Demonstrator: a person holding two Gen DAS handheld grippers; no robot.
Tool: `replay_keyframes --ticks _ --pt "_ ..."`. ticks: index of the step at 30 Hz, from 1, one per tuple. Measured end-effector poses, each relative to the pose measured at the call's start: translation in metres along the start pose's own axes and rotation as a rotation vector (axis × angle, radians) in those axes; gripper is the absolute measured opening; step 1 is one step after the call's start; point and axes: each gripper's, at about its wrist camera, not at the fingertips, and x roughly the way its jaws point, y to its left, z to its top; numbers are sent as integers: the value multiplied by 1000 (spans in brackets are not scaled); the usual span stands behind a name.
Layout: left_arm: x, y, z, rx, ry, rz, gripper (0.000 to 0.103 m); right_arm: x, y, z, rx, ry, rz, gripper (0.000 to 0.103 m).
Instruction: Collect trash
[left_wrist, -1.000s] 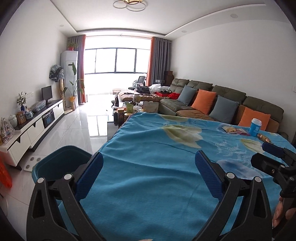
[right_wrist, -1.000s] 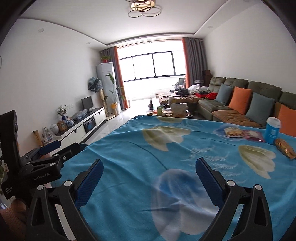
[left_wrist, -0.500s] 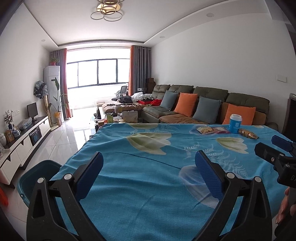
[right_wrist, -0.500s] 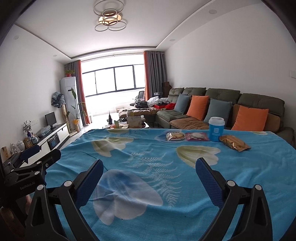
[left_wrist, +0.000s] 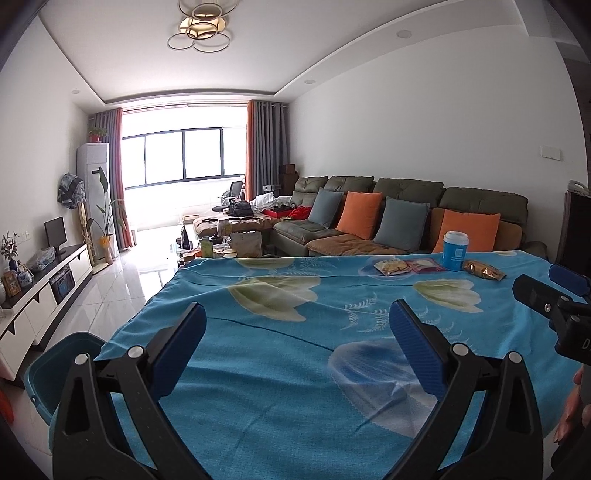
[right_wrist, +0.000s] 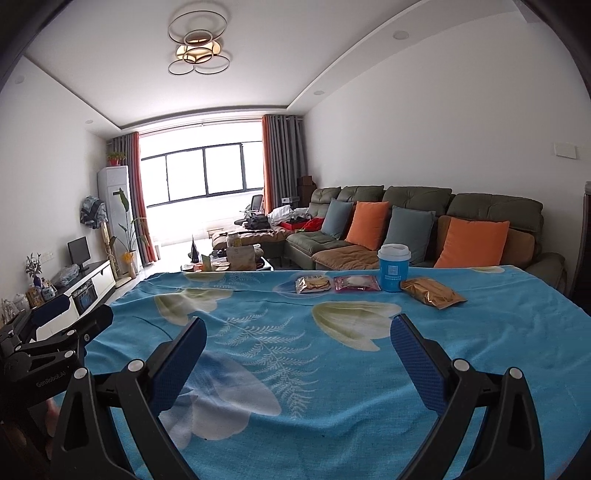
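1. Both cameras have swung right since the earlier frames: the sofa (right_wrist: 424, 210) now fills the background, and the trash, formerly at the right edge, sits near centre.
2. Left gripper (left_wrist: 297, 343): jaws spread wide, holding nothing, above the near part of the table (left_wrist: 280, 369).
3. Right gripper (right_wrist: 297, 350): jaws likewise spread and empty, aimed at the trash. Judgement: both are held open to be ready for a first pick.
4. Trash lies in a row along the table's far edge, well apart from both grippers. The landmark is the blue cup (right_wrist: 393, 267).
5. Pink wrapper (right_wrist: 356, 283): just left of the cup.
6. Yellow snack packet (right_wrist: 314, 284): left of the pink wrapper.
7. Gold packet (right_wrist: 432, 292): just right of the cup, slightly nearer.
8. Teal bin (left_wrist: 55, 365): on the floor beside the table's near left corner, probably placed there to receive the trash.
9. Nothing is collected yet.
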Motion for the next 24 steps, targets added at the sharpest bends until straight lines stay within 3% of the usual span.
replay_keyframes --ticks 24 --pt "-7 -9 2 27 -41 12 97 -2 -4 4 5 -15 -13 97"
